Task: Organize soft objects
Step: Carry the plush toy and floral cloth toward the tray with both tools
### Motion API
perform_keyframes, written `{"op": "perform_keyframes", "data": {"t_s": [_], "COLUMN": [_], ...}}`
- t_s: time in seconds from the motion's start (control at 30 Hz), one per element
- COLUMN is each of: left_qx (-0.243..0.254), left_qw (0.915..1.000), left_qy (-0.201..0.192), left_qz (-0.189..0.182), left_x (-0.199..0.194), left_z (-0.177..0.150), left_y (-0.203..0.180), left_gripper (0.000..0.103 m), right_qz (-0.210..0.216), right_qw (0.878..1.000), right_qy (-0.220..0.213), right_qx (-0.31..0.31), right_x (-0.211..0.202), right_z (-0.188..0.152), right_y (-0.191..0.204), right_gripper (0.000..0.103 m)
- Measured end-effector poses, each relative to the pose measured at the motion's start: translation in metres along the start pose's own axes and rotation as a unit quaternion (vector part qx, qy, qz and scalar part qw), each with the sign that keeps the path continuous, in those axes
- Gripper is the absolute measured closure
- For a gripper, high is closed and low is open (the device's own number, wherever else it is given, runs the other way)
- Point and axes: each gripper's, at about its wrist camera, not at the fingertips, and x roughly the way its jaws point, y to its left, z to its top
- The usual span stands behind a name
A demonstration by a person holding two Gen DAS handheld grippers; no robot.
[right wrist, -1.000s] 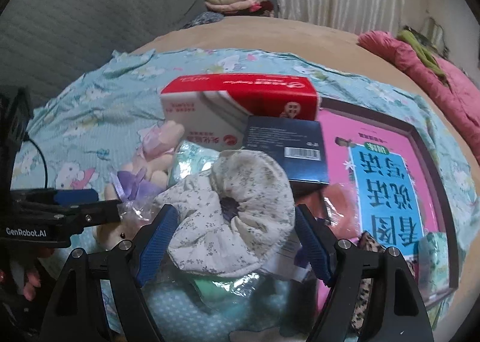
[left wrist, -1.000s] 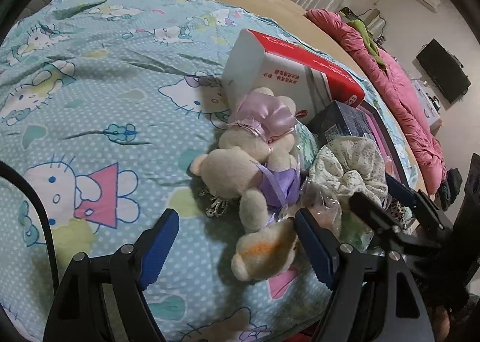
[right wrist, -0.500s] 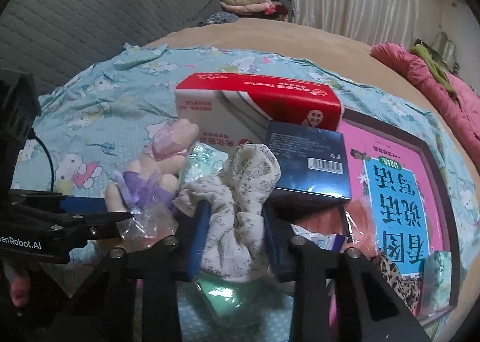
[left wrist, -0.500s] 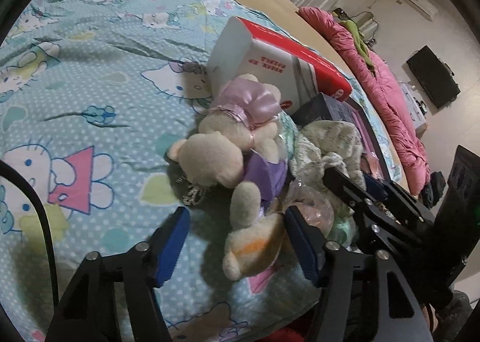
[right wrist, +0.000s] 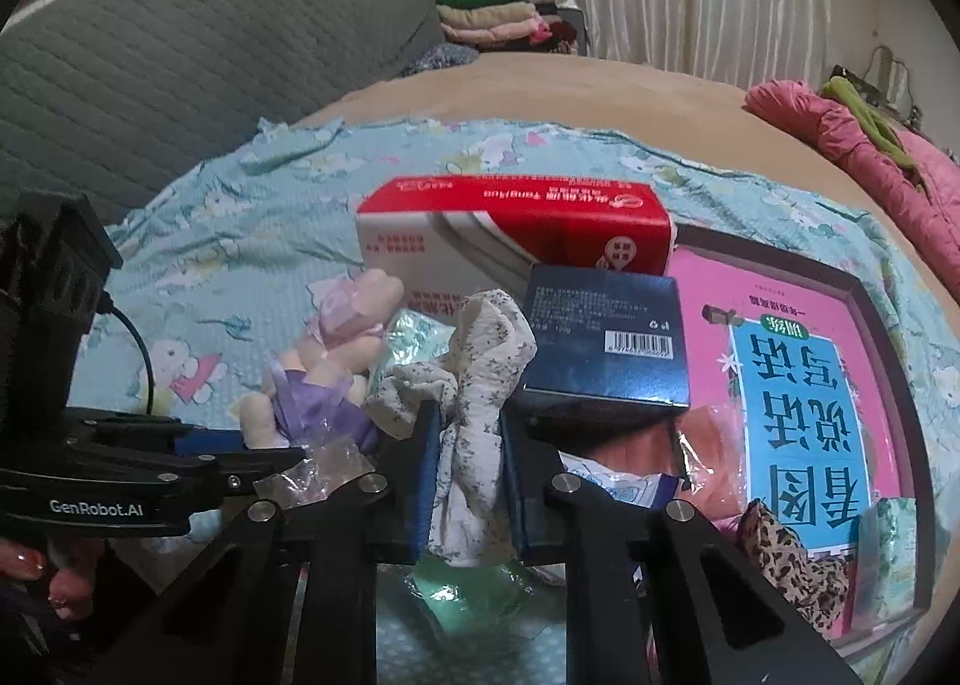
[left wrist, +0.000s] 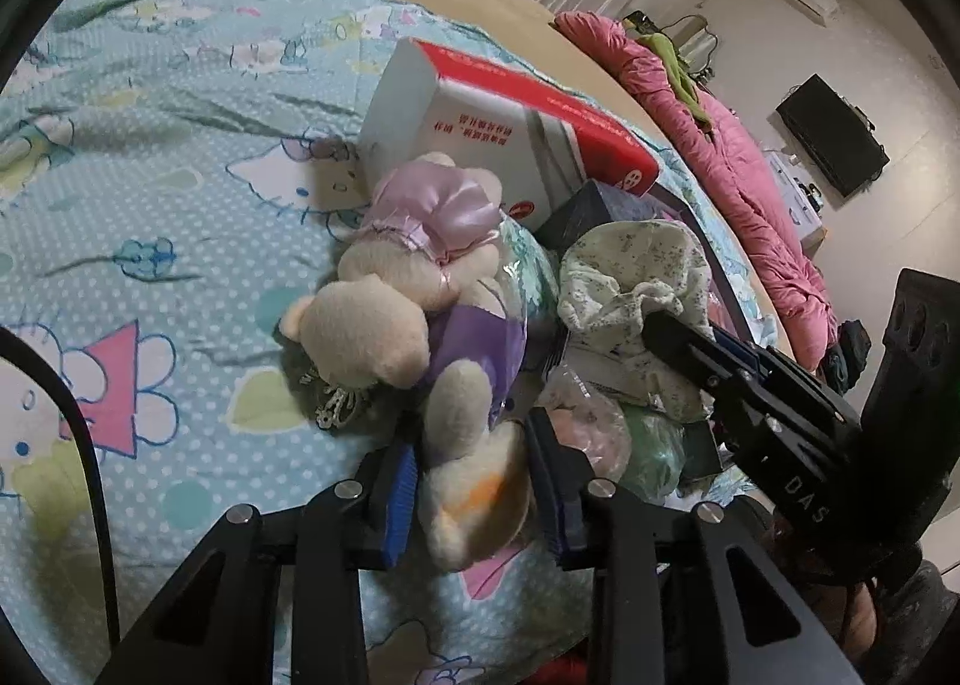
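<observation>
Two cream plush bears in one clear wrapper [left wrist: 414,289] lie on the Hello Kitty sheet [left wrist: 156,217], one with a pink satin bow, one with a purple bow. My left gripper [left wrist: 474,481] is shut on the near bear's foot [left wrist: 474,493]. A white floral scrunchie [right wrist: 480,385] sits to the right; my right gripper [right wrist: 468,481] is shut on it. The scrunchie also shows in the left wrist view [left wrist: 636,277], with the right gripper [left wrist: 678,337] clamped on it. The bears show in the right wrist view [right wrist: 330,361].
A red and white tissue box [right wrist: 510,241], a dark blue box [right wrist: 606,343] and a pink picture book [right wrist: 798,385] lie behind. A leopard scrunchie [right wrist: 792,559], bagged green [right wrist: 474,589] and pink [right wrist: 708,439] soft items sit near. A pink quilt [left wrist: 720,168] lies at right.
Both grippers have closed: the left one onto the bear's foot, the right one squeezing the scrunchie flat. Both moved forward a little into the pile.
</observation>
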Motion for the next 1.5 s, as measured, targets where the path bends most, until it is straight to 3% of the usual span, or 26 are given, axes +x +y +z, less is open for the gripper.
{"op": "perform_keyframes", "data": {"t_s": [0.57, 1.07, 1.5], "left_qx": [0.012, 0.030, 0.053], "left_qw": [0.9990, 0.9954, 0.9922], "left_qy": [-0.039, -0.083, -0.099], "left_qz": [0.021, 0.038, 0.053], "left_x": [-0.031, -0.056, -0.070], "left_z": [-0.005, -0.002, 0.007], "left_y": [-0.005, -0.030, -0.060], "left_gripper": [0.069, 0.069, 0.069], "right_qz": [0.019, 0.030, 0.031], "right_qw": [0.999, 0.997, 0.992], "right_qy": [-0.027, -0.060, -0.091], "right_qx": [0.022, 0.038, 0.077], "right_x": [-0.016, -0.036, -0.063], "right_z": [0.004, 0.006, 0.002], "right_y": [-0.008, -0.017, -0.044], "right_gripper": [0.085, 0.085, 0.085]}}
